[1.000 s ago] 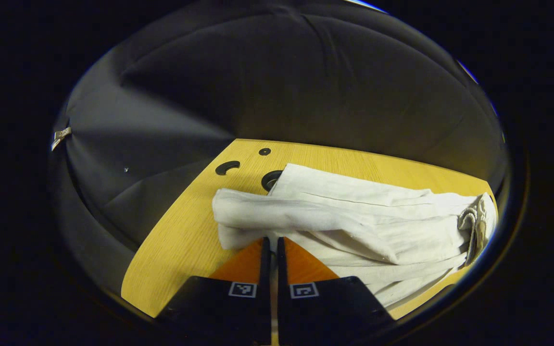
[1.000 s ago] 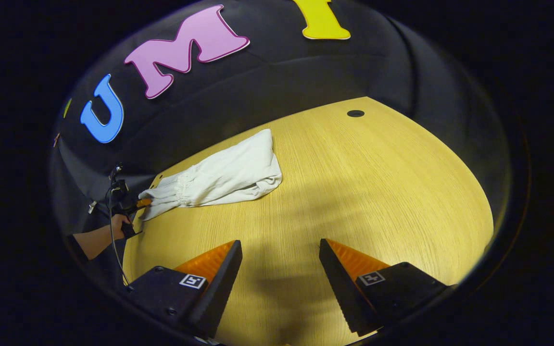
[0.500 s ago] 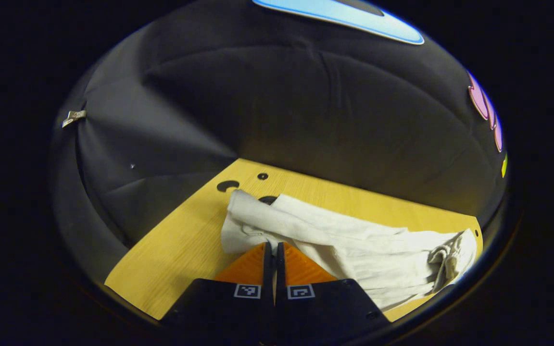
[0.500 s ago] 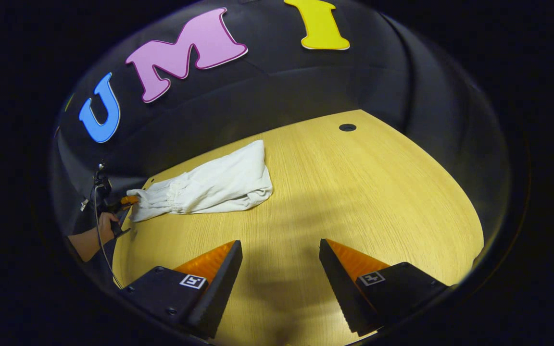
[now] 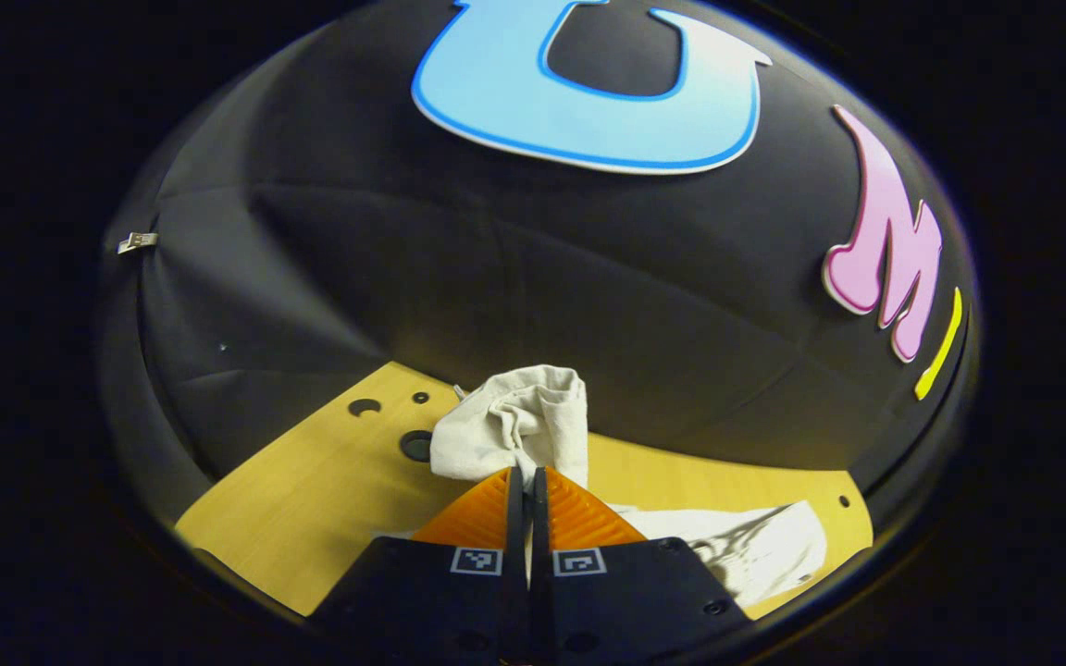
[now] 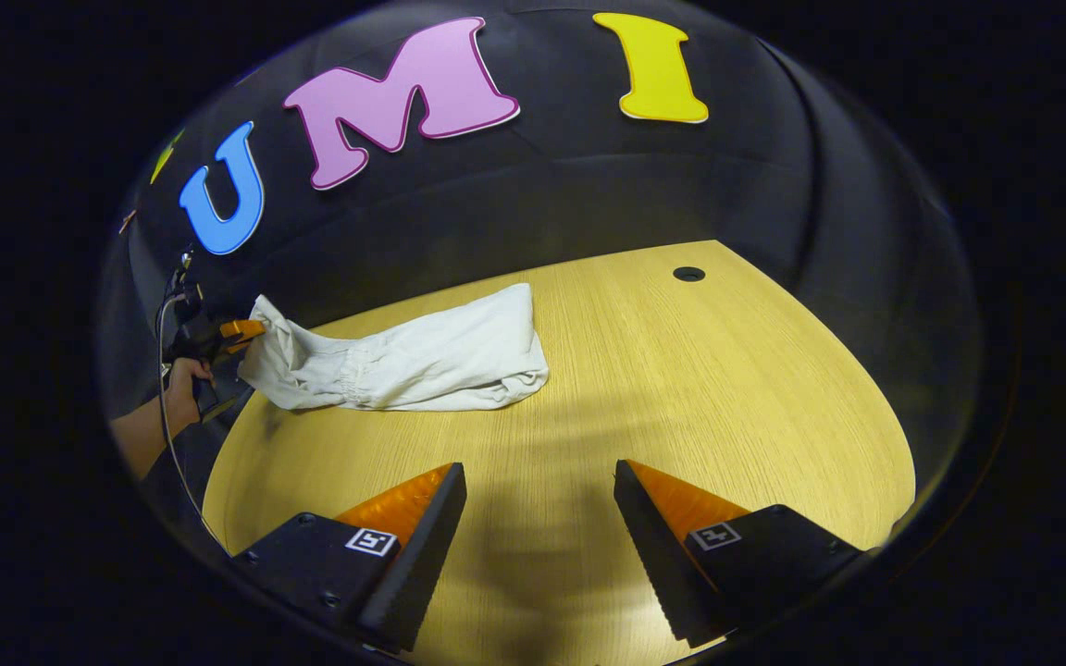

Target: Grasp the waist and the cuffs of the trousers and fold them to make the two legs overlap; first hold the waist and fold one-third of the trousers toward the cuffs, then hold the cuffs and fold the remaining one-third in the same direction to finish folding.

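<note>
The off-white cotton trousers [image 6: 422, 356] lie on the table as a long, creased bundle with the legs stacked, one end rounded and folded under toward the table's middle. The other end [image 5: 519, 421], past the gathered elastic band, is lifted off the surface and bunched into crumpled folds.

The right tool [image 6: 540, 481] is held low over the wooden tabletop [image 6: 700, 398], its two fingers spread wide apart with nothing between them. Farther off, white trousers [image 6: 422, 356] are laid across the tabletop near the far edge. Their left end is lifted off the wood and is pinched by the left tool [image 6: 241, 330], which is gripped by a hand [image 6: 183, 381]. A small dark hole [image 6: 688, 274] is seen in the tabletop at the far right.
</note>
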`<state>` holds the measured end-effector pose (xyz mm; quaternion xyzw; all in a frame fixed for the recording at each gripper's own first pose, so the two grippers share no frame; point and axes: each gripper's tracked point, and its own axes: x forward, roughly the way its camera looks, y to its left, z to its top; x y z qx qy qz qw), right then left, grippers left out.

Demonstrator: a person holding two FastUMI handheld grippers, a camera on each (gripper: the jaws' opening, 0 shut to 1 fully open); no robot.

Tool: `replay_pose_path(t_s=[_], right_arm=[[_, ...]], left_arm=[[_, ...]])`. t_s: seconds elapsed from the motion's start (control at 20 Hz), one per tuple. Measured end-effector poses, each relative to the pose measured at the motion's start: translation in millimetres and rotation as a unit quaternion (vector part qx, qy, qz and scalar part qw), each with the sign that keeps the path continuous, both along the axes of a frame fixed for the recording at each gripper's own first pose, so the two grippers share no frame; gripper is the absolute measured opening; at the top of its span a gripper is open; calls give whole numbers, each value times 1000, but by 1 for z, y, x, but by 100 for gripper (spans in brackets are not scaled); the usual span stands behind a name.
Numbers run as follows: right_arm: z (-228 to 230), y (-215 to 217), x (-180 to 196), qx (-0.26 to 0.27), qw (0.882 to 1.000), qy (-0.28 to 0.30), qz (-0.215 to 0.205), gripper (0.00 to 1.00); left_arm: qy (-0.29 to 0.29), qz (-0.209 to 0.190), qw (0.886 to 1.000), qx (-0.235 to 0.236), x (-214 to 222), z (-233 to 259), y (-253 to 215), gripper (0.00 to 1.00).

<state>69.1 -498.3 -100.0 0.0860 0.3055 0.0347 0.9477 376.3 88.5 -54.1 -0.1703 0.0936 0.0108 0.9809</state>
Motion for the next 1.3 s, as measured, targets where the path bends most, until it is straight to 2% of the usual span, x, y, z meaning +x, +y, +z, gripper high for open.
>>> replay_pose_path(t_s=[0.4, 0.6, 0.75, 1.0, 1.25, 1.3], right_arm=[[23, -25, -1, 2, 999, -36, -30, 98], [23, -37, -8, 11, 998, -39, -50, 98], [23, -47, -14, 23, 997, -42, -67, 98], [27, -62, -27, 30, 994, -49, -93, 98], [29, -76, -43, 22, 993, -54, -104, 98], [31, -77, -44, 23, 992, -56, -107, 98]], left_arm=[[-30, -79, 996, -18, -18, 57, -121, 6], [-36, -131, 990, -35, -28, 73, -205, 5], [-22, -177, 981, -72, -35, 71, -272, 5], [16, -225, 973, -49, -39, 36, -357, 6], [47, -234, 971, 12, -36, -7, -397, 7], [49, -244, 968, 23, -37, -13, -401, 2]])
